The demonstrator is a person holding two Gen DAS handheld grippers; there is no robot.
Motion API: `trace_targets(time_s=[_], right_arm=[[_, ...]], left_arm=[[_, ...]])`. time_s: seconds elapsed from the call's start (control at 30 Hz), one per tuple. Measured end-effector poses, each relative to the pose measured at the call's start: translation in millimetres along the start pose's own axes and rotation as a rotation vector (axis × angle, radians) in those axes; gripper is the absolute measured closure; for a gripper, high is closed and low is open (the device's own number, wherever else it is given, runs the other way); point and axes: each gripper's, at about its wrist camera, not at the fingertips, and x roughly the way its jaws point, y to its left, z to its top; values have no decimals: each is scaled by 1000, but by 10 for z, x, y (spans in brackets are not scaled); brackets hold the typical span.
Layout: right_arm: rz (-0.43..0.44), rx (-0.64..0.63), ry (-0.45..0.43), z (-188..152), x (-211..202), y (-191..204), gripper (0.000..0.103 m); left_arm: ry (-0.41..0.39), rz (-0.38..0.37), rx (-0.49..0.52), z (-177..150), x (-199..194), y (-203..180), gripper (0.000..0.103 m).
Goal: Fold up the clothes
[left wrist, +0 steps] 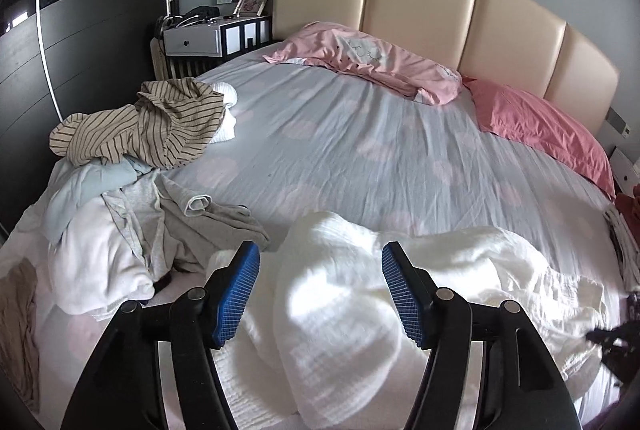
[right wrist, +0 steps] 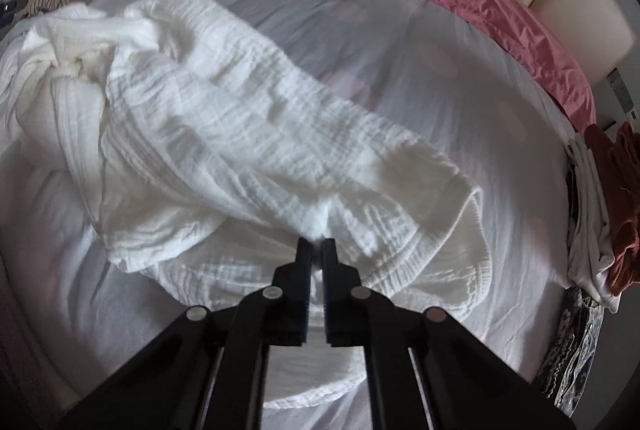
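A white crinkled garment [right wrist: 248, 134] lies rumpled across the near part of the bed [right wrist: 360, 30]. My right gripper [right wrist: 317, 244] is shut on a fold of its near edge, white cloth pinched between the pads. In the left wrist view the same white garment [left wrist: 344, 294] bulges up between the blue pads [left wrist: 236, 286] of my left gripper [left wrist: 320, 258], whose jaws stand wide apart and do not press on the cloth.
A pile of loose clothes, with a striped shirt [left wrist: 152, 122] on top, lies at the bed's left edge. Pink pillows [left wrist: 372, 62] sit by the beige headboard [left wrist: 440, 2]. Folded clothes [right wrist: 600, 198] are stacked at the right edge. A nightstand [left wrist: 208, 34] stands at the far left.
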Motion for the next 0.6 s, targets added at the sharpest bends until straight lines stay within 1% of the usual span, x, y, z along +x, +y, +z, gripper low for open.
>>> trace_targets(time_s=[0.07, 0.17, 0.23, 0.27, 0.33, 0.37, 0.4, 0.43, 0.53, 0.6], right_arm=[[-17, 72, -41, 59, -180, -211, 100], [-79, 162, -93, 135, -467, -568, 101], [-133, 206, -106, 17, -568, -816, 103], [-175, 224, -108, 12, -623, -923, 103], [-223, 264, -107, -59, -726, -1159, 103], [-234, 285, -103, -116, -777, -1262, 103], [-230, 300, -99, -163, -815, -1349, 103], [-205, 303, -98, -224, -841, -1367, 103], [-110, 255, -89, -349, -806, -1191, 100], [-74, 194, -88, -399, -763, -1002, 97]], left_arm=[[15, -31, 18, -13, 1, -30, 38], [44, -91, 67, -63, -2, -148, 38], [65, -128, 124, -109, -5, -276, 38], [74, -147, 159, -135, -11, -352, 38], [68, -160, 230, -177, -53, -486, 37], [65, -165, 266, -197, -75, -552, 37], [61, -170, 302, -218, -97, -618, 37], [64, -172, 319, -234, -103, -656, 38], [78, -172, 345, -268, -101, -722, 38], [88, -170, 349, -283, -96, -734, 38]])
